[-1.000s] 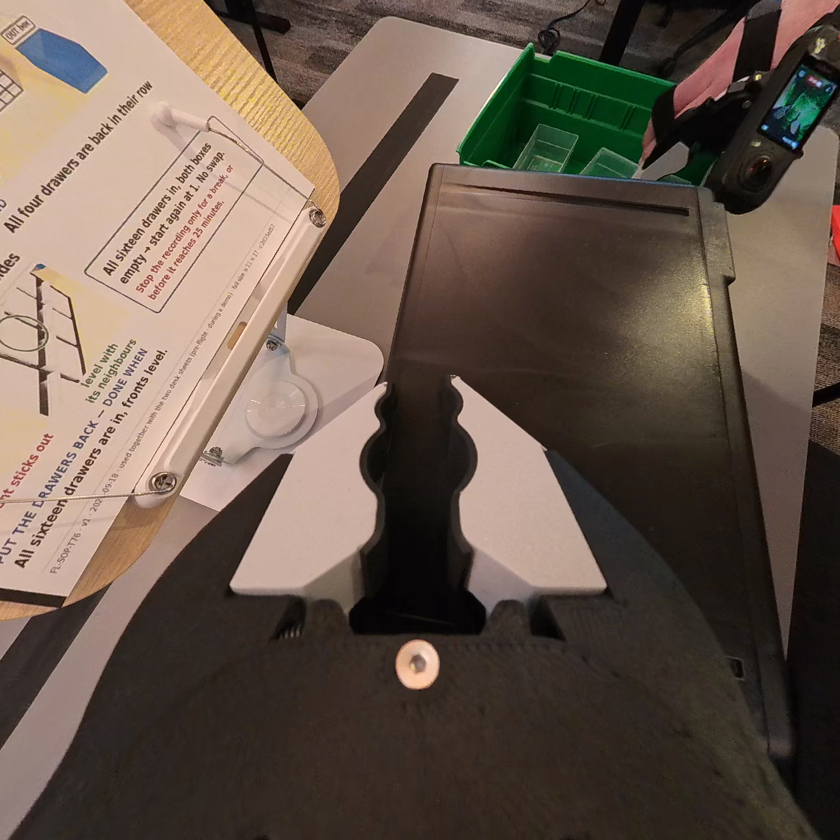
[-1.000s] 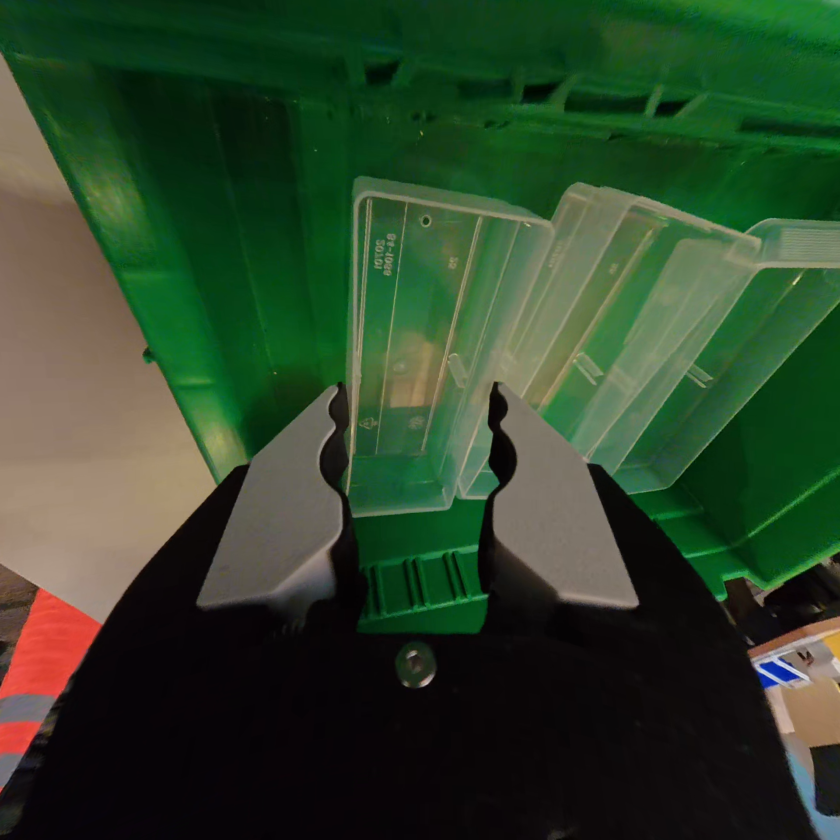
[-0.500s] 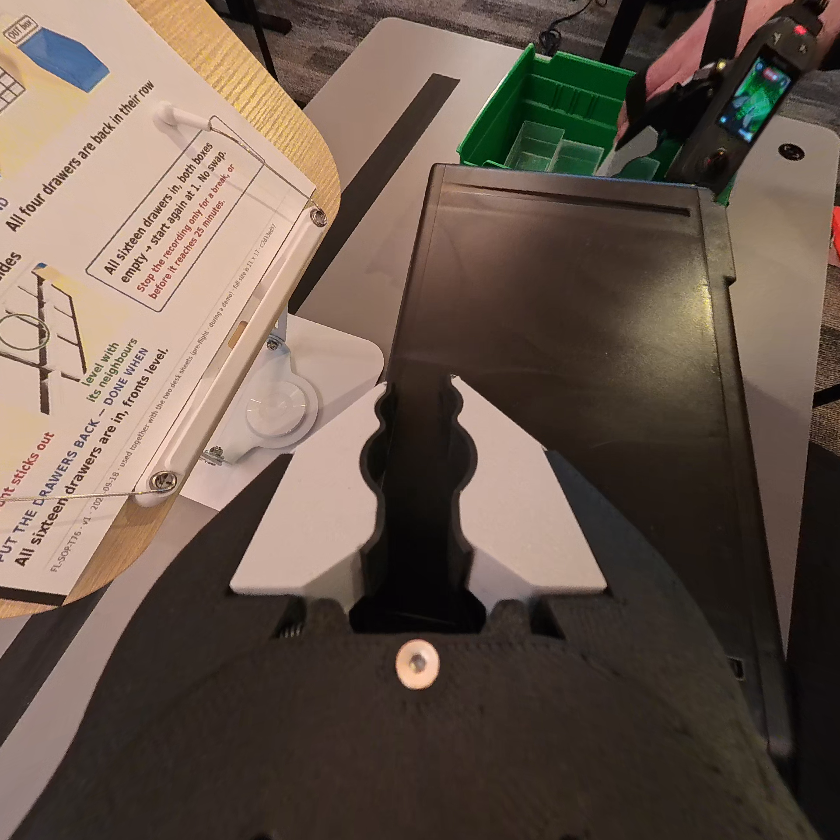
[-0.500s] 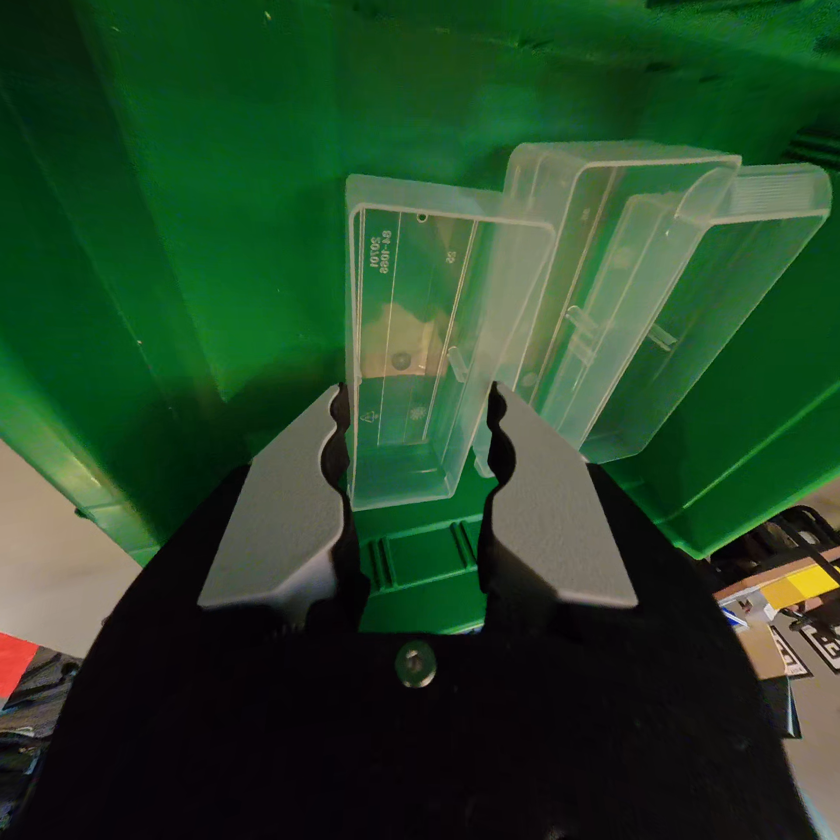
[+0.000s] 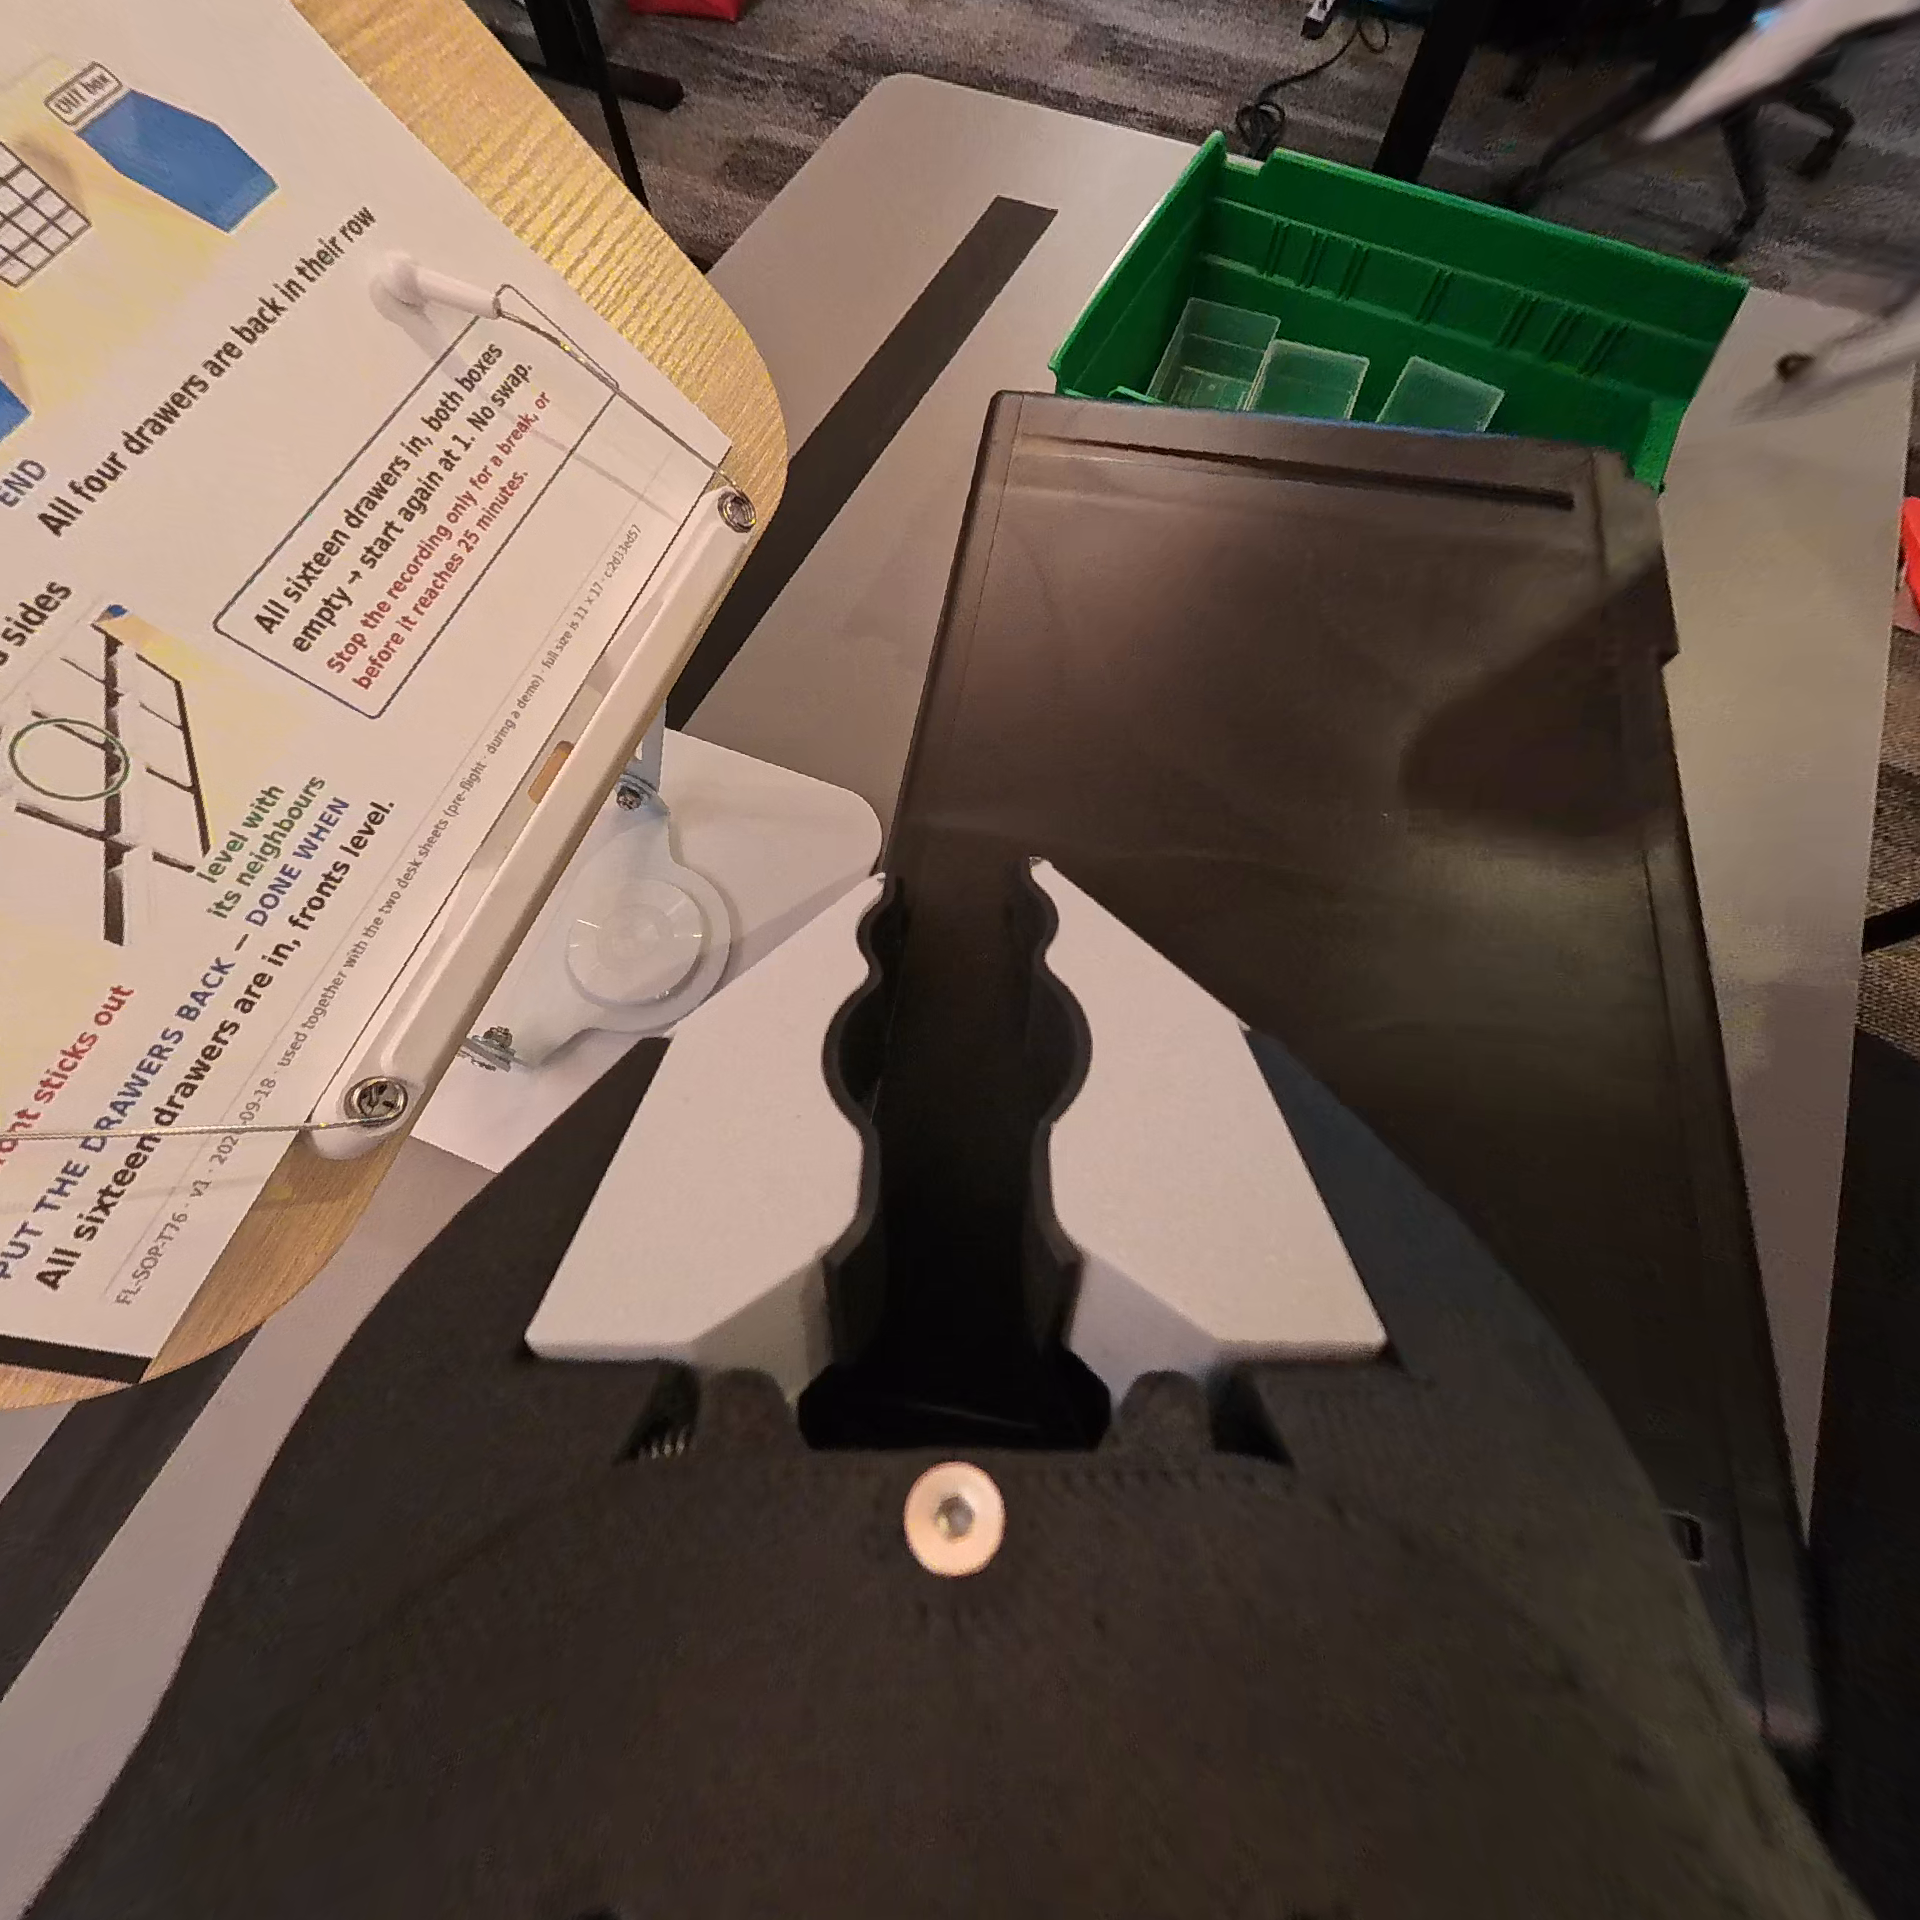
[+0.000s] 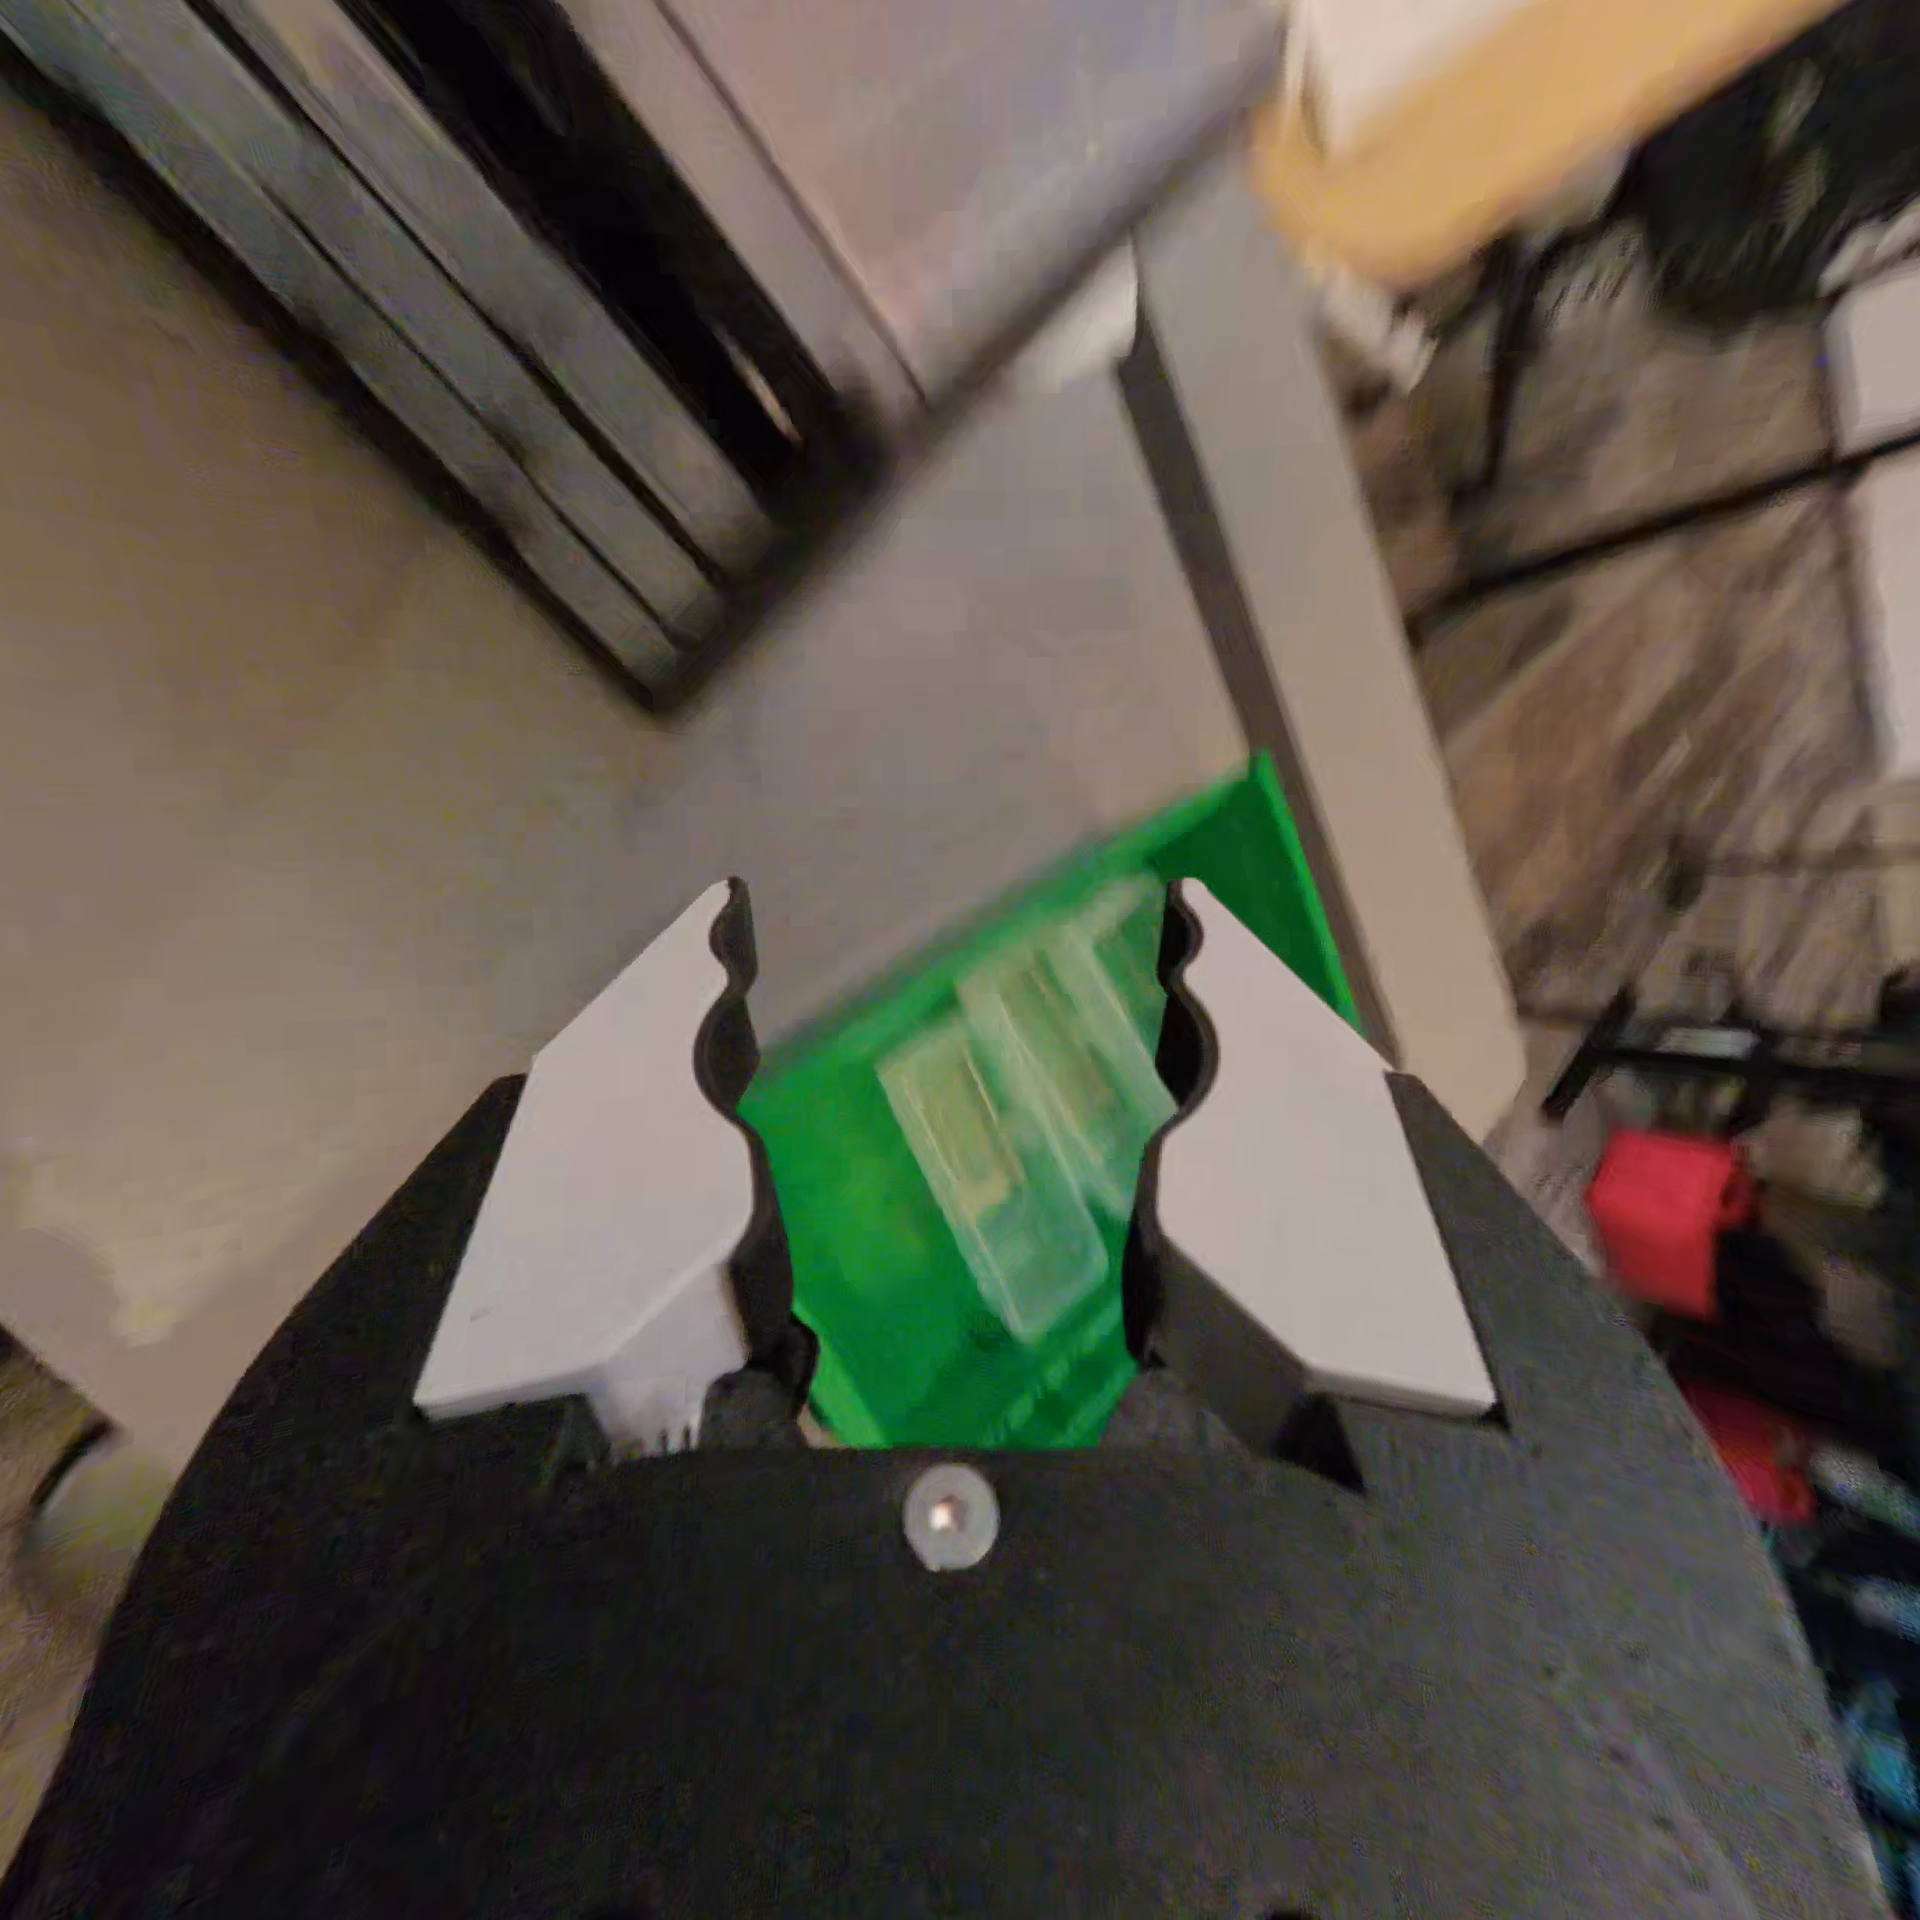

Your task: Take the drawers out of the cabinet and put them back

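Note:
The black cabinet [image 5: 1299, 779] lies flat on the grey table [image 5: 883, 312], its plain face up. My left gripper [image 5: 958, 873] is closed on the cabinet's near left edge, its fingers nearly together. Behind the cabinet stands a green bin [image 5: 1558, 301] with three clear plastic drawers [image 5: 1309, 379] in it. My right gripper [image 6: 956, 904] is open and empty, high above the bin [image 6: 852, 1195]. The drawers [image 6: 997, 1143] show blurred between its fingers.
An instruction sheet on a wooden board [image 5: 312, 623] stands tilted at the left on a white stand base [image 5: 748, 831]. A black strip [image 5: 935, 301] runs along the table. Blurred red objects [image 6: 1662, 1216] lie on the floor past the table edge.
My right gripper has let go of the clear drawer in the bin, opened wider and pulled up and away, largely leaving the left wrist view. My left gripper has not moved.

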Available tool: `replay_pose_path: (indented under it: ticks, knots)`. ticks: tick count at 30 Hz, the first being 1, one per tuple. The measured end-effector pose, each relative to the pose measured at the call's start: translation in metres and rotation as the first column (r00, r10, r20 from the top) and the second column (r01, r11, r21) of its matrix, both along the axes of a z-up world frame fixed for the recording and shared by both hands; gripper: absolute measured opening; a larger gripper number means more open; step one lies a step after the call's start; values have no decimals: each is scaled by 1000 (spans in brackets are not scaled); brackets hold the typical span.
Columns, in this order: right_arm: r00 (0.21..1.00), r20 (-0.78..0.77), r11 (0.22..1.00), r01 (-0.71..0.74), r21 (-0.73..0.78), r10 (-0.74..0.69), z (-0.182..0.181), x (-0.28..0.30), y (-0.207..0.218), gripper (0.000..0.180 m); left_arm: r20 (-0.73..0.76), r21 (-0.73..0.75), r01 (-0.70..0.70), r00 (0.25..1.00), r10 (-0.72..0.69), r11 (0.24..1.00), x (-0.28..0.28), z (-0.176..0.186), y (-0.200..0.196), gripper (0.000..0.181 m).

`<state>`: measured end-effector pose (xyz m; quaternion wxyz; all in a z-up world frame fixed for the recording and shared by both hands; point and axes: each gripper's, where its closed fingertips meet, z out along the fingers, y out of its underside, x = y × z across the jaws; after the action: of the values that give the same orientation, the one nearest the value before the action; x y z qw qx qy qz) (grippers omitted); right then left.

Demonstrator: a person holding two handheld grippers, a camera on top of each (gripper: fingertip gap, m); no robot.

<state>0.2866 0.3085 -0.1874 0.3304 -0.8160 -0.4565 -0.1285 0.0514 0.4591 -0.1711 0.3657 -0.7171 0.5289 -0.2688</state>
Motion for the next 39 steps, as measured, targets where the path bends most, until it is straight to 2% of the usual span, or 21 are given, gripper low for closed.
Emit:
replay_pose_path:
  ticks: [1, 2, 4, 6, 10, 12, 17, 19, 24, 26, 28, 35, 36, 38, 39]
  knots:
    - [998, -17, 995, -59, 78, 60, 13, -36, -8, 78, 5, 2, -1, 1000, 1, 1000, 0, 0, 0, 20]
    - [990, 25, 976, -143, 162, 141, 21, -73, -16, 80, 11, 1, -1, 1000, 1, 1000, 0, 1, 0, 20]
    - [934, 157, 882, -354, 311, 320, 28, -147, -34, 75, 14, 1, 0, 1000, 0, 1000, 0, 1, 0, 20]
    - [862, 187, 783, -506, 362, 470, 18, -219, -54, 70, 10, 0, -1, 1000, 1, 1000, 0, 1, 1, 20]
    - [831, 355, 641, -556, 529, 428, 14, -279, -33, 57, 3, -3, -4, 1000, 4, 1000, 0, 0, 1, 20]
    - [807, 423, 600, -589, 541, 412, 6, -291, -20, 53, 7, -3, -5, 1000, 5, 1000, 0, 0, 1, 20]
    - [806, 491, 579, -584, 569, 331, -8, -292, 16, 45, 12, -3, -8, 1000, 8, 1000, 0, 1, 1, 20]
    - [801, 502, 537, -594, 599, 326, -3, -294, 17, 32, 12, -2, -8, 1000, 8, 1000, 0, 1, 1, 20]
    - [809, 504, 522, -584, 622, 304, 0, -291, 7, 26, 16, 1, -5, 1000, 5, 1000, 0, 1, 1, 19]
    - [811, 493, 535, -581, 613, 314, -5, -289, -4, 12, 14, 4, -8, 1000, 8, 1000, 0, 1, 1, 19]
    - [816, 480, 530, -576, 622, 323, -7, -288, -22, 12, 16, 3, -12, 1000, 12, 1000, 0, 1, 2, 19]
    - [843, 401, 623, -537, 569, 360, -6, -277, -88, 13, 9, 0, -5, 1000, 5, 1000, 0, 1, 2, 19]
    - [854, 367, 650, -518, 555, 368, -7, -277, -96, 15, 7, -1, -6, 1000, 6, 1000, 0, 1, 2, 19]
    - [895, 271, 745, -446, 497, 354, -9, -273, -106, 42, 7, -2, -5, 1000, 5, 1000, 0, 1, 2, 19]
    - [920, 186, 807, -393, 442, 346, -10, -272, -111, 48, 9, -1, -5, 1000, 5, 1000, 0, 1, 2, 19]
